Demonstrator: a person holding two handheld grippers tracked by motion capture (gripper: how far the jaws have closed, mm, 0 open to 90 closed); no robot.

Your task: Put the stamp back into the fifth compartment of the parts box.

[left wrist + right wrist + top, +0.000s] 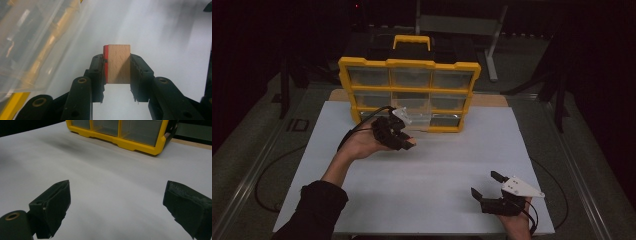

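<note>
My left gripper (117,72) fingers clamp a wooden block (119,63), just in front of the yellow organiser (409,95); right gripper (494,187), fingers wide, sits near-right on the worktop (437,170).

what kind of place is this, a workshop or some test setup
Likely a dim lab bench for recording handling: a white board as work surface, a yellow drawer organizer, and a hand-held left gripper clamping a wooden block.

The left gripper (398,131), at ten o'clock, is clamped with palm upturned; the right gripper (488,186), at five o'clock, rests with jaws spread wide.
</note>
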